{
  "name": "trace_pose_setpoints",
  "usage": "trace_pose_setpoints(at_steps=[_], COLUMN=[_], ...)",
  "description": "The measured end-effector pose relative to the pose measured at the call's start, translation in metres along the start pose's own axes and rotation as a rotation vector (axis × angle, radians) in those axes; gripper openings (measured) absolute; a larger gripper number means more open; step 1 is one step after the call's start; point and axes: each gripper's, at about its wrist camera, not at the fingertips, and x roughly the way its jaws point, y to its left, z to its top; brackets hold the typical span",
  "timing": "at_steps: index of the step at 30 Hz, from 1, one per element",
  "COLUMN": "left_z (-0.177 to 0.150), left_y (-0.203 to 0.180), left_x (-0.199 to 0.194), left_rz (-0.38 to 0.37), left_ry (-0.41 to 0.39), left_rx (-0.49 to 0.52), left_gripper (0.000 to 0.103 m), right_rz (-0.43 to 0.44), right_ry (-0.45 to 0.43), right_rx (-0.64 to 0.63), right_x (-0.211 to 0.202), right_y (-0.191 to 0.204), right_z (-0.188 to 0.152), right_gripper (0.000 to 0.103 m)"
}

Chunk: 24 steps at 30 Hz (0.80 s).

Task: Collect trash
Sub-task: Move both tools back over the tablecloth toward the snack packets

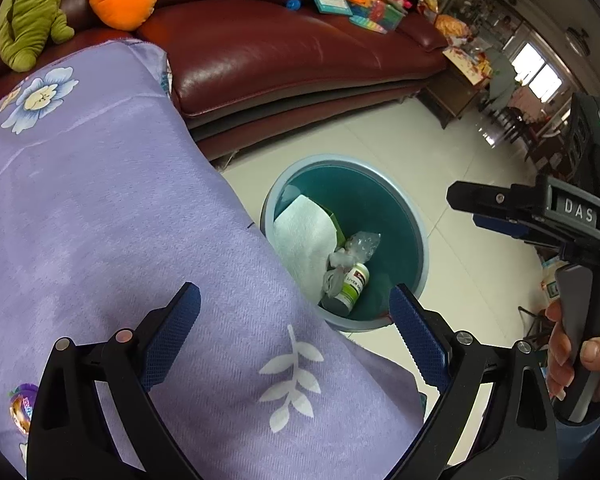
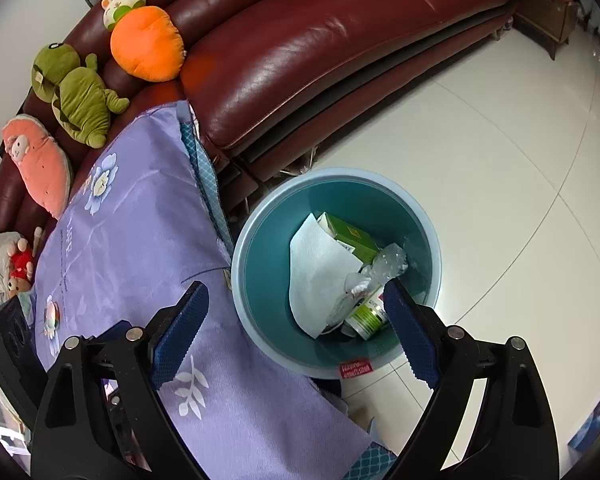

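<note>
bin [image 2: 260, 220] holds bottle [image 2: 366, 314], tissue [image 2: 316, 272] | we hold both grippers [image 1: 296, 332] [image 2: 296, 328] wide, empty, above it – trash apparently dropped

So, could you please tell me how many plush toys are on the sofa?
5: the orange pumpkin, a white bunny just behind it, the green dinosaur, the pink watermelon-slice toy and a small red one at the left edge. Others may be hidden.

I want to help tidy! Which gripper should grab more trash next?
Neither shows a clear edge: the left gripper and right gripper are both open and empty near the bin, with no loose trash visible.
</note>
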Motion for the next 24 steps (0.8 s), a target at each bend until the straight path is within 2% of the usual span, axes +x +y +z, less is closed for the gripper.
trace_pose_setpoints(at_steps=[14,24], left_z=[-0.027,-0.057], left_y=[0.013,0.049], left_x=[-0.055,-0.100], left_rz=[0.015,0.055], left_ry=[-0.084,-0.135], left_rx=[-0.016,-0.059], left_gripper=[0.095,0.096], right_rz=[0.012,0.047], right_ry=[-0.022,-0.013], right_rx=[-0.062,-0.141], right_x=[-0.032,-0.039], right_y=[0.038,0.091], right_z=[-0.032,-0.057], right_gripper=[0.086,0.086])
